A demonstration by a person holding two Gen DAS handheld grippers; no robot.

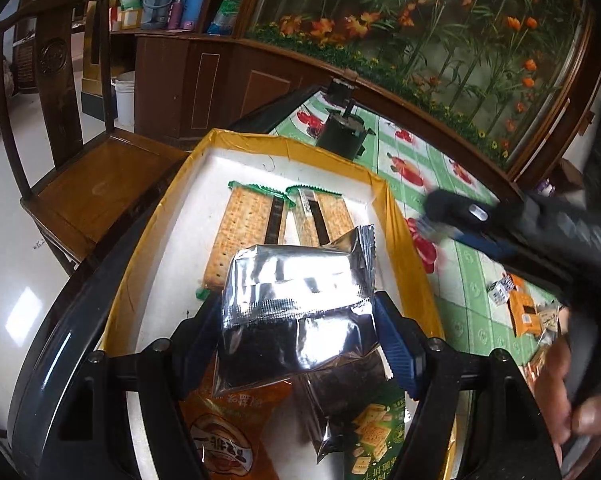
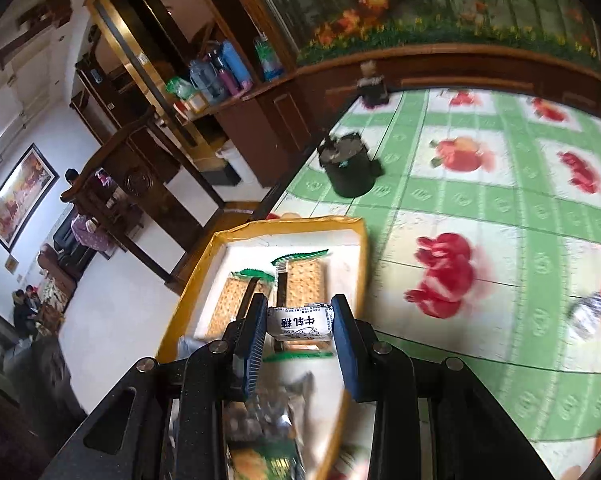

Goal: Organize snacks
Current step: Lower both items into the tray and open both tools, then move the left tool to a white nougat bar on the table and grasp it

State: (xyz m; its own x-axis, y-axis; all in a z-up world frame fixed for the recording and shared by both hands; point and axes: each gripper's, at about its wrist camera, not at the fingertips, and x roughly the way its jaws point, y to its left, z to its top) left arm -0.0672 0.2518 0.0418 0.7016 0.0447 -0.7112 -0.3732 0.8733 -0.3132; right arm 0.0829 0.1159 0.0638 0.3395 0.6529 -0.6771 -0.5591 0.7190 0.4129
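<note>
By the table's left edge stands a wooden chair (image 1: pixel 100 176), and just inside that edge sits a shallow tray (image 1: pixel 140 248) with a yellow rim and a white floor. The left claw (image 1: pixel 300 320) hangs over the near half of the tray, its jaws spread fairly wide and pressed on either side of a silver foil packet (image 1: pixel 296 292), which it holds clear of the tray floor. Beyond the packet, towards the tray's far end, two clear-wrapped cracker packs (image 1: pixel 244 220) lie side by side, green seals pointing away. Beneath the claw, at the tray's near end, lie an orange snack bag (image 1: pixel 220 436), another silver pouch and a green cracker bag (image 1: pixel 376 432). In the right wrist view the right claw (image 2: pixel 300 324) is over the same tray (image 2: pixel 204 256), jaws narrowed and gripping a small white wrapped candy (image 2: pixel 300 322) printed with black characters, held above the cracker packs (image 2: pixel 304 280). A dark round pot (image 2: pixel 348 168) stands on the green checked tablecloth (image 2: pixel 500 340) beyond the tray, near the table's far edge. Further right, in the left wrist view, the right claw's body shows as a dark blur above the cloth, with a hand (image 1: pixel 572 396) at the picture's right edge. More small snacks (image 1: pixel 520 308) lie loose on the cloth on the right side of the table, well apart from the tray.
</note>
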